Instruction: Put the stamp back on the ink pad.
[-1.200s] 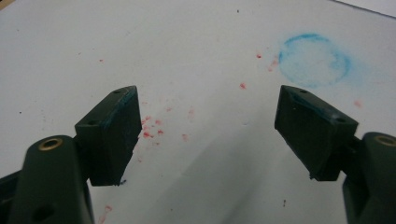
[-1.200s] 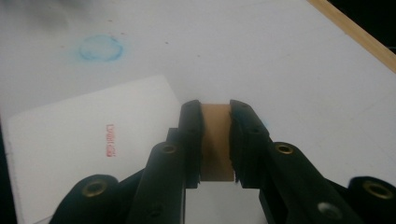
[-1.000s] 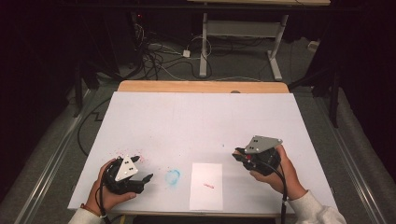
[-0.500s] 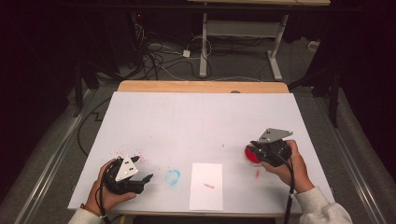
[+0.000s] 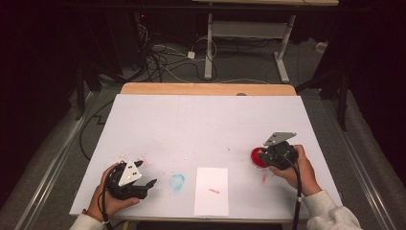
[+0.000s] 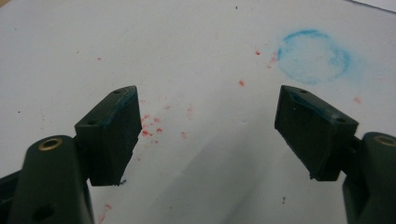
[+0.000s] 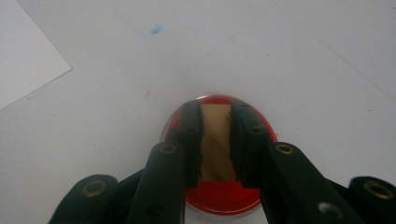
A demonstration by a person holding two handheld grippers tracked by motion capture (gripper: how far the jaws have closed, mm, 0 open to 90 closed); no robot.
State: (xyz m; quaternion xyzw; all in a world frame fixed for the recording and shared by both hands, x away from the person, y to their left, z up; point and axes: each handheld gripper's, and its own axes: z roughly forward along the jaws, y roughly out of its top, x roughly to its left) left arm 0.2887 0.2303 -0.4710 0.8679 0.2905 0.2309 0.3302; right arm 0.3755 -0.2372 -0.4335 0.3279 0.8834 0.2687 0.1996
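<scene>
Inking step in hand: right gripper (image 7: 215,140) clamped on small tan wooden stamp (image 7: 215,140), pressed into round red ink pad (image 5: 258,157) near table's right edge; left gripper (image 6: 208,130) idle, jaws wide apart; next, probably lifting straight and carrying to white paper sheet (image 5: 212,190).

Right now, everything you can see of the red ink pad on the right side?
The red ink pad is a small round dish, glossy red inside with a pale or clear rim. It sits flat on the white table sheet near the right edge, right of the paper slip. The right gripper is above it, jaws closed on a tan wooden-looking block held down over the red surface; whether the block touches the ink can't be told. A faint red smear lies just beside it.
</scene>
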